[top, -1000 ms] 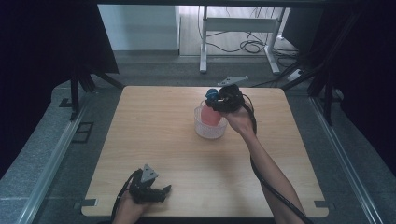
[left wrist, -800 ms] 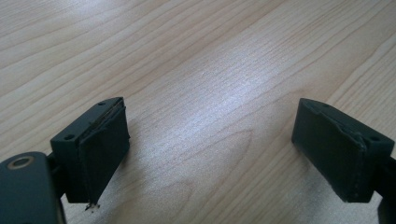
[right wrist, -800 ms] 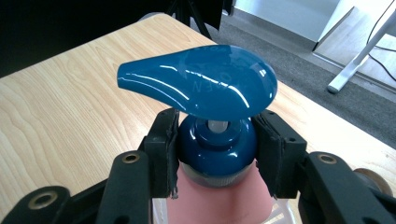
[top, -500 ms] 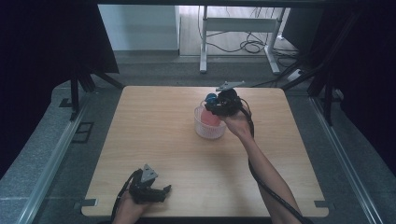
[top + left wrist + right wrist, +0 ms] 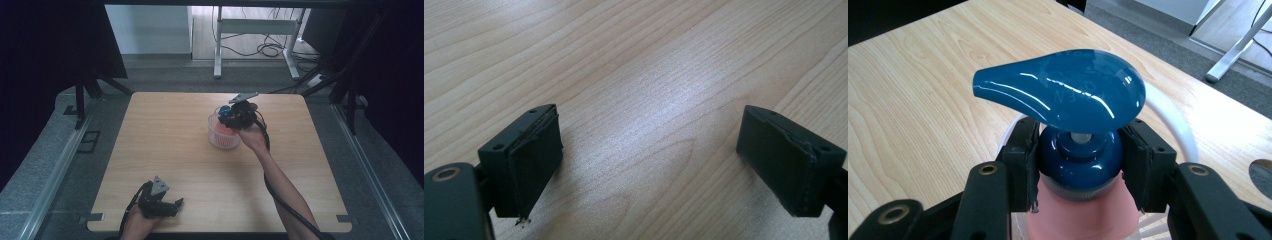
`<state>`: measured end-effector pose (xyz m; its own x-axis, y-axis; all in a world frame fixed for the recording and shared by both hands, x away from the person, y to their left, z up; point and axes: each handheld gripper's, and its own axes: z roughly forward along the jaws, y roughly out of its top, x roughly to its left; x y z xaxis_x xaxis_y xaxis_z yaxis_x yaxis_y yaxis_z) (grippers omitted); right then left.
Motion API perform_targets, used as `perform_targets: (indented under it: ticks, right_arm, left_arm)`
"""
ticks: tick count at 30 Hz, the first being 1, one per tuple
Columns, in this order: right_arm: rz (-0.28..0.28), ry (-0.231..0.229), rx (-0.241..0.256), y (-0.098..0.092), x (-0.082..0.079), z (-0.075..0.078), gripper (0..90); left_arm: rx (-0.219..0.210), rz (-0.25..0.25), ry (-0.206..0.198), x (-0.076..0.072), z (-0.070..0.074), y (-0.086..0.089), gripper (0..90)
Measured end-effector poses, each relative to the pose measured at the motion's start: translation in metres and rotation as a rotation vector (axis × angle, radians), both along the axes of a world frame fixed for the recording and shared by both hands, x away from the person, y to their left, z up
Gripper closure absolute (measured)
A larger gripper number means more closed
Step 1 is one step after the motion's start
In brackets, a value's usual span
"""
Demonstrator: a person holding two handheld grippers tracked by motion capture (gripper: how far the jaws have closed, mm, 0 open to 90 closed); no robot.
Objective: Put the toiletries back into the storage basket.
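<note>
Bottle: I had the pump bottle [image 5: 1080, 200], pink body under a blue pump head [image 5: 1063, 90], standing in a white basket [image 5: 220, 134] on the far right part of the counter [image 5: 165, 145].
Right gripper [image 5: 1080, 165]: its fingers [image 5: 1024, 160] were closed against the blue collar just under the pump head, one pad on each side.
Left gripper [image 5: 649, 160]: at the near left edge of the counter, fingers spread wide, gripping nothing.
Handling: I judged the collar stiff and a fair hold, though its gloss looked slippery; the spout would likely sink if pressed, so I would keep off it.
Weight: probably light to middling; I couldn't see the fill.
Hidden: the bottle's lower body and the basket's floor were cut off or covered by my gripper.
</note>
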<state>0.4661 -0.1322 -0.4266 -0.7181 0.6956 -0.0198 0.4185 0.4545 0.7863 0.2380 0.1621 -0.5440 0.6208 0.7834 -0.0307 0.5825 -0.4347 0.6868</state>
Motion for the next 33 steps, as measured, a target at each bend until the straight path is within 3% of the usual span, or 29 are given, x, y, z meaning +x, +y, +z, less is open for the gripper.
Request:
perform_targets:
  ticks: [6, 16, 33]
  right_arm:
    - [-0.010, 0.013, -0.006, -0.001, 0.001, -0.007, 52.5]
    - [-0.026, 0.056, 0.050, -0.011, 0.005, -0.010, 48.7]
    - [-0.009, 0.027, 0.057, -0.014, -0.001, -0.004, 30.0]
  left_arm:
    - [0.002, 0.000, 0.001, 0.000, 0.000, 0.000, 10.6]
    - [0.001, 0.000, 0.001, 0.000, 0.000, 0.000, 10.6]
    - [0.001, 0.000, 0.000, 0.000, 0.000, 0.000, 10.6]
